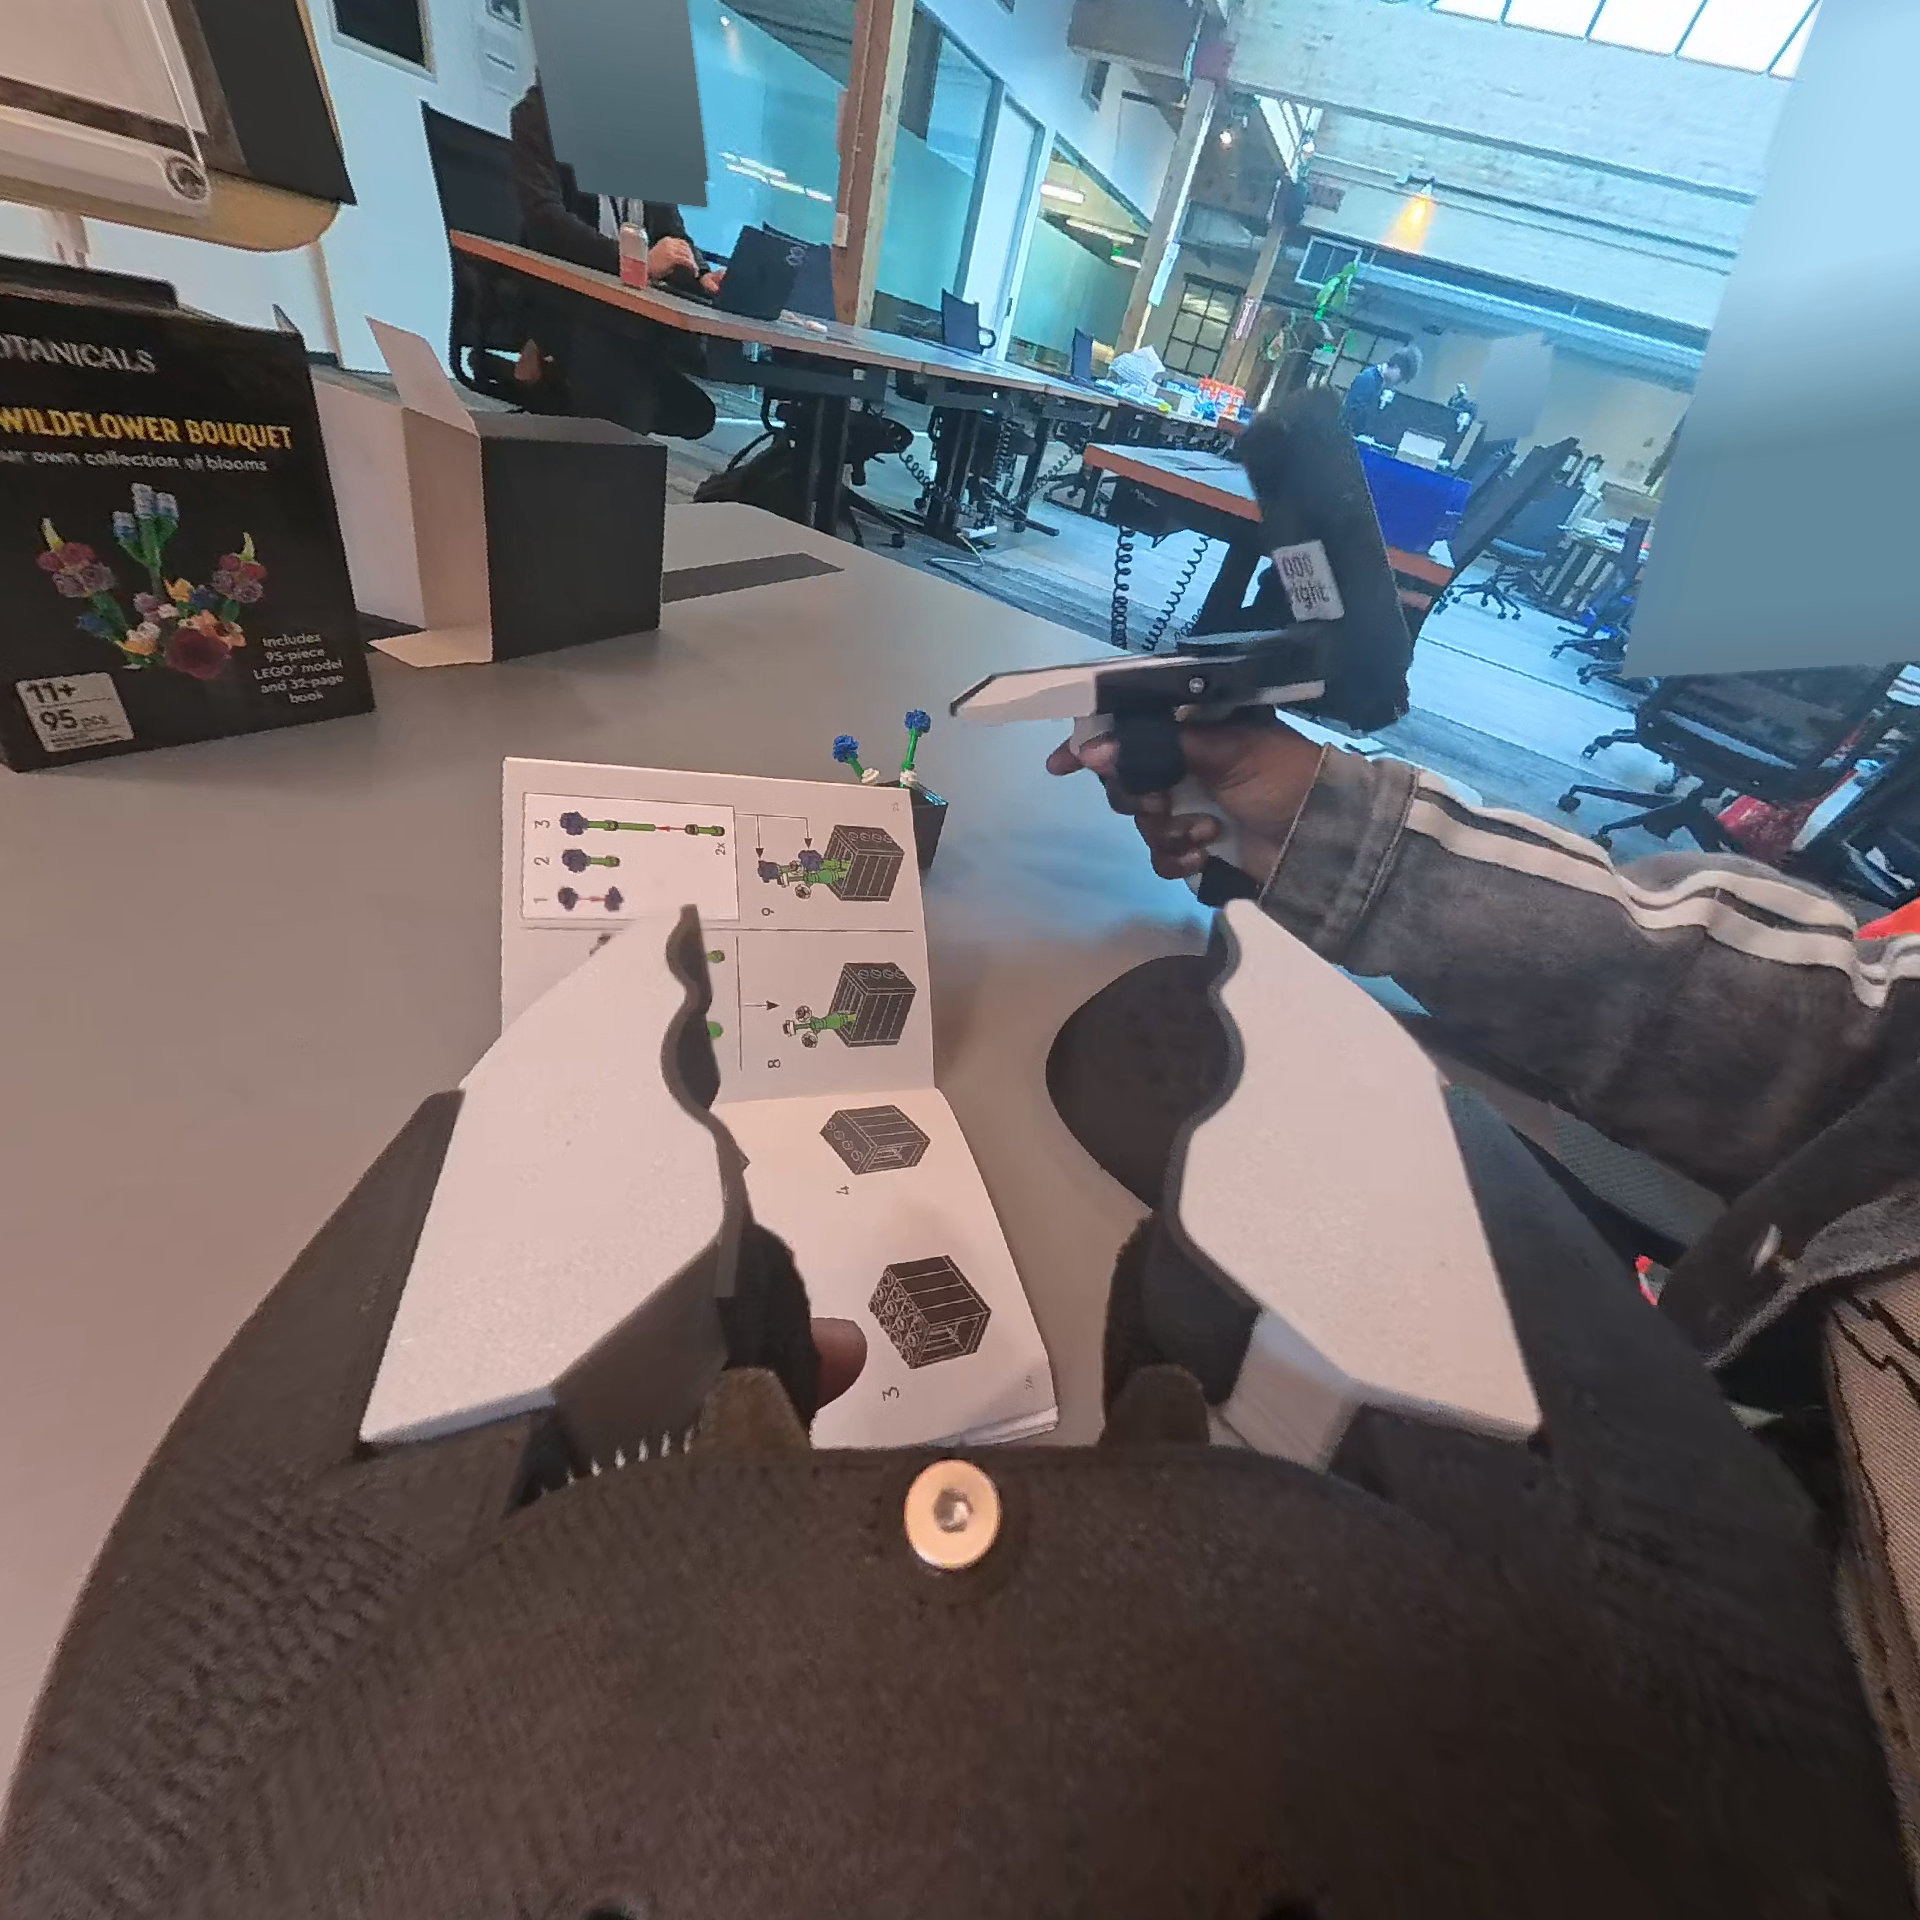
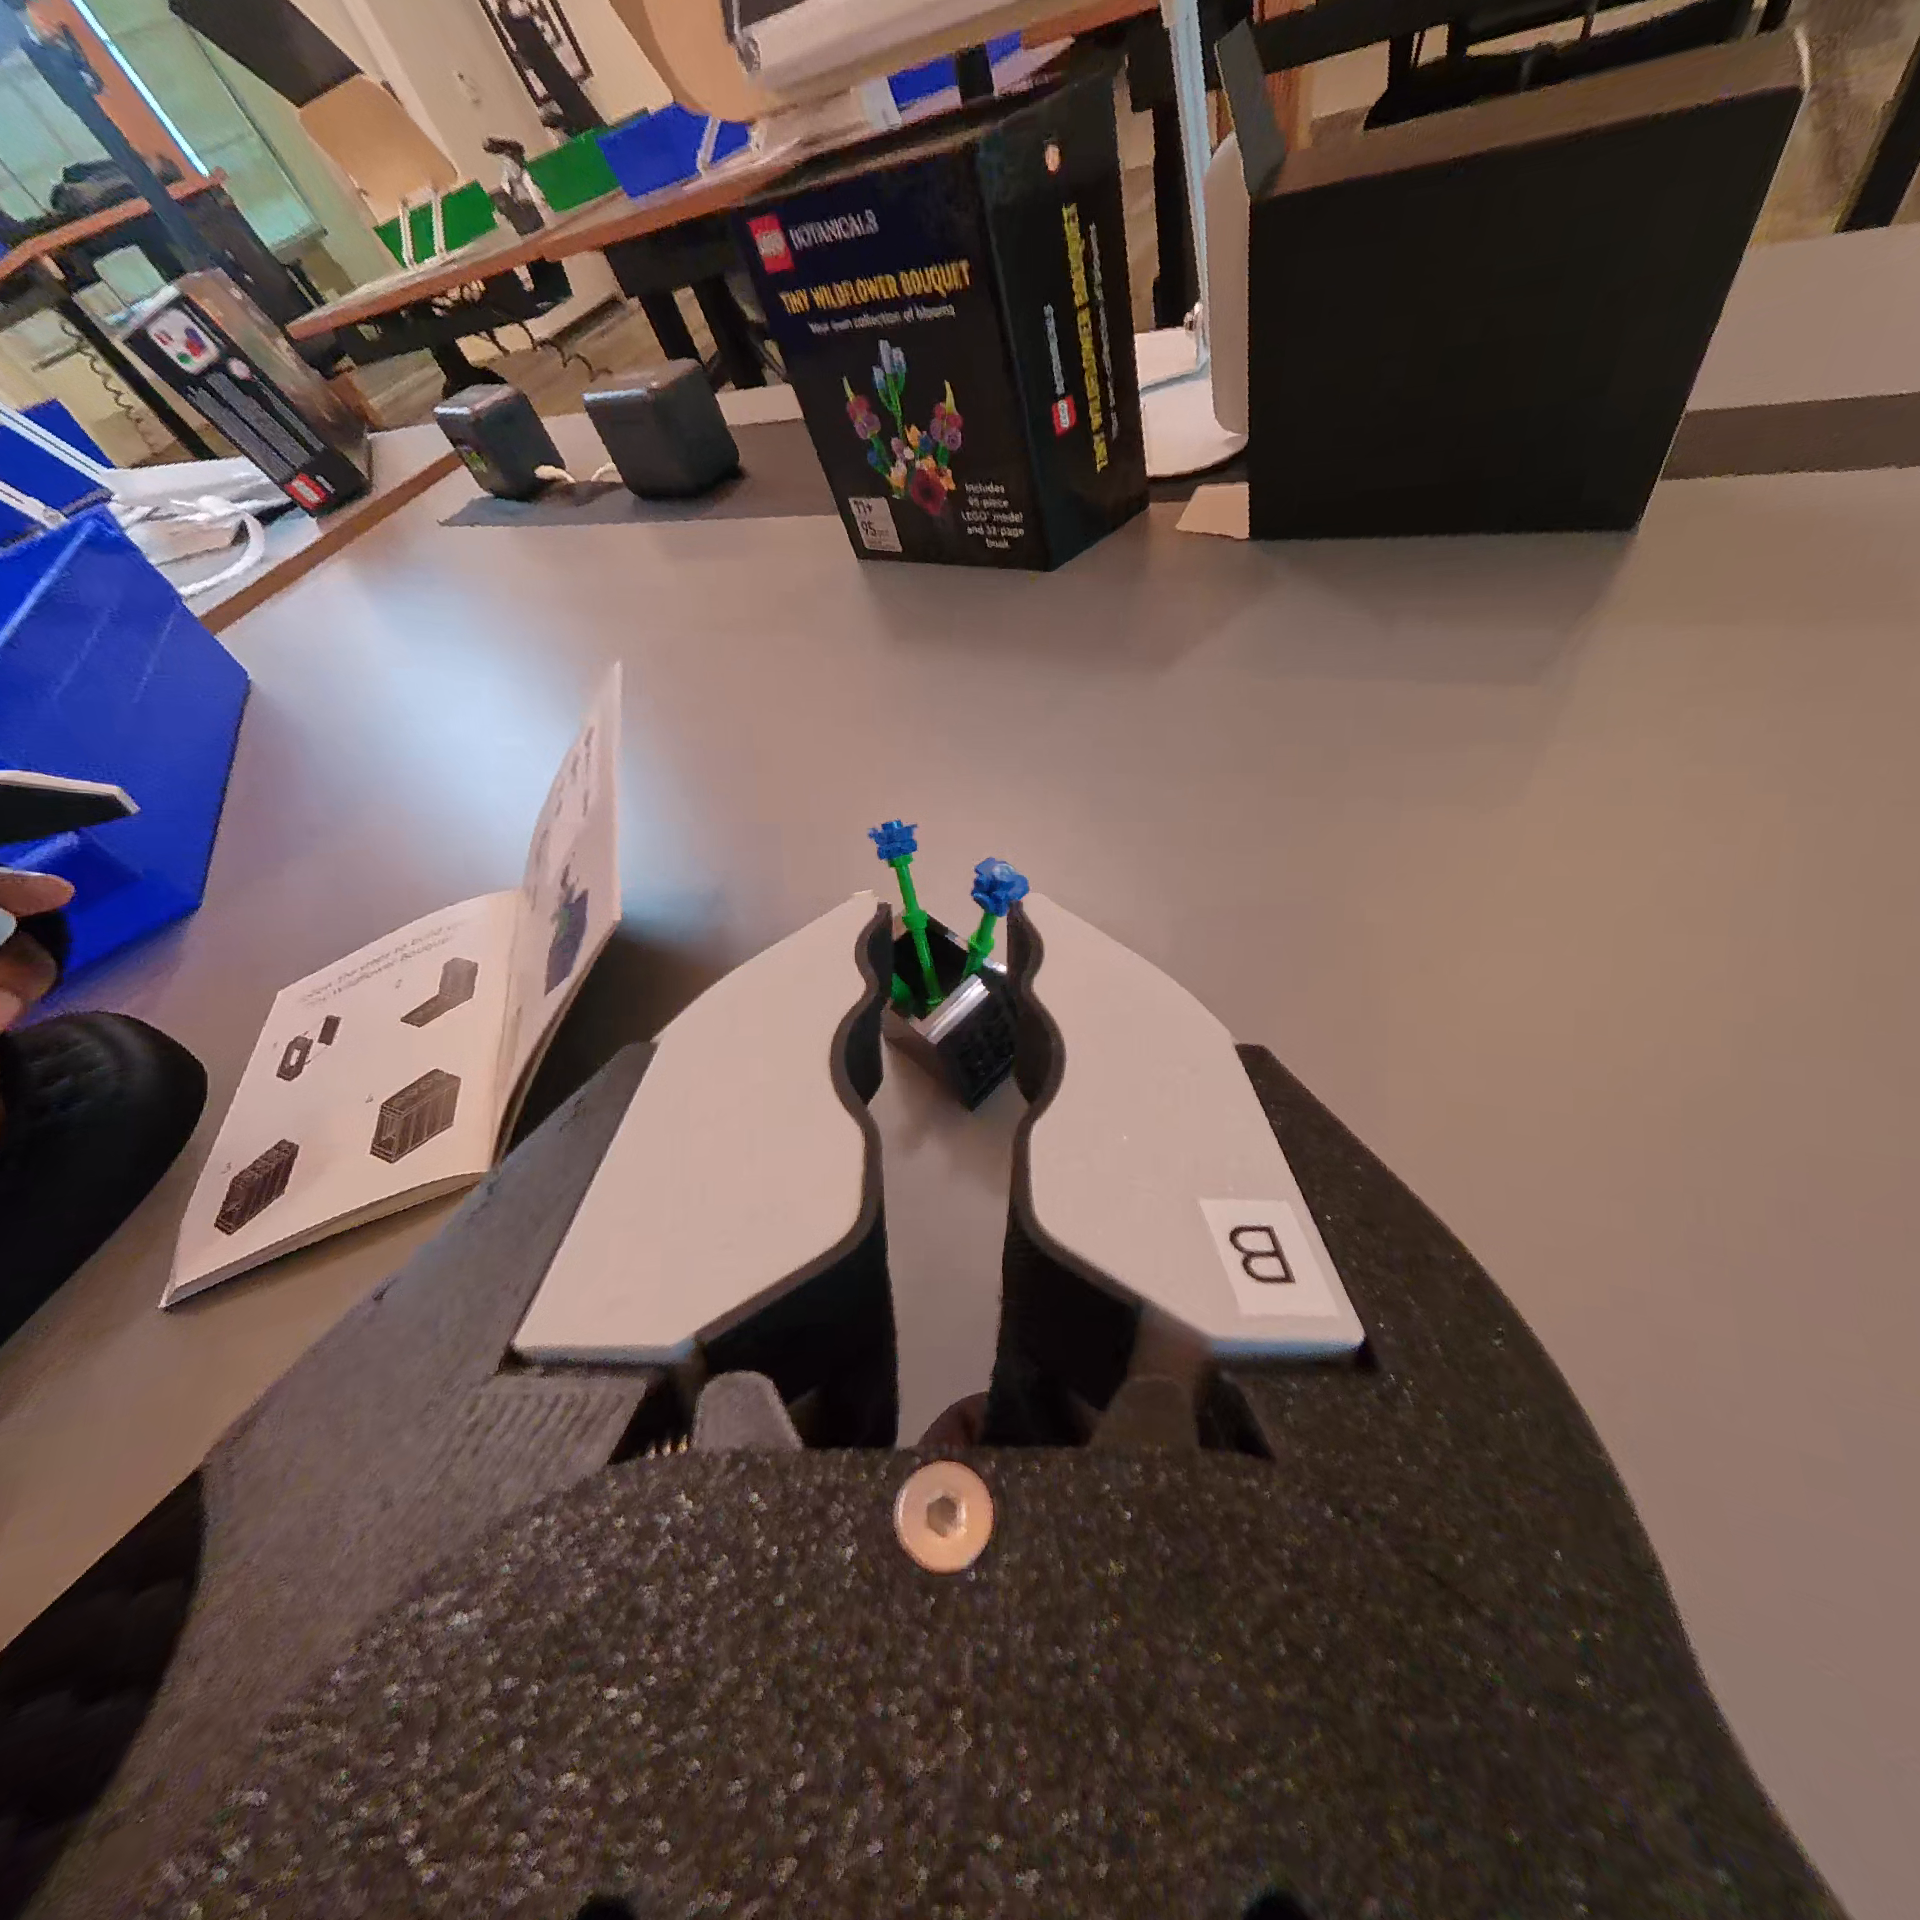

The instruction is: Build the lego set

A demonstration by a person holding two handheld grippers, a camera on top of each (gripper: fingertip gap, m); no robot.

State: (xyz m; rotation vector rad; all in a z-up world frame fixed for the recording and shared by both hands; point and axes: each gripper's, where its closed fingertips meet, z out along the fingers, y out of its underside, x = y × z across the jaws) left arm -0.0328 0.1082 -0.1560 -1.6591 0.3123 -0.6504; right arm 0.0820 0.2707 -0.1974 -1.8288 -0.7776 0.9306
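- Grey table [image 2: 1455,831]: carries everything in both views; its near edge is hidden under each tool's black body.
- Set box [image 2: 935,395]: stands well ahead of the right gripper, whole in the right wrist view. The left wrist view cuts it off at the frame's left edge [image 1: 177,540].
- Plain black box [image 2: 1496,332]: ahead and to the right of the right gripper; its top is cropped there. The left wrist view shows its open pale flap [image 1: 436,488], which the other view barely shows.
- Instruction booklet [image 1: 831,987]: lies open directly under and ahead of the left gripper; its left finger covers part of the lower page. In the right wrist view it sits to the left [image 2: 416,1070], one page raised, drawings too oblique to read.
- Left gripper [image 1: 956,925]: jaws wide apart, nothing between them.
- Right gripper [image 2: 940,909]: jaws narrowed around the black pot; whether the pads actually press it cannot be told. In the left wrist view it hovers ahead to the right [image 1: 966,709], seen side-on, fingers overlapping.
- Black pot with two blue flowers [image 2: 951,997]: on the table between the right fingertips, tilted; its base is partly hidden by the fingers. In the left wrist view it sits small beyond the booklet [image 1: 920,805], details unclear.
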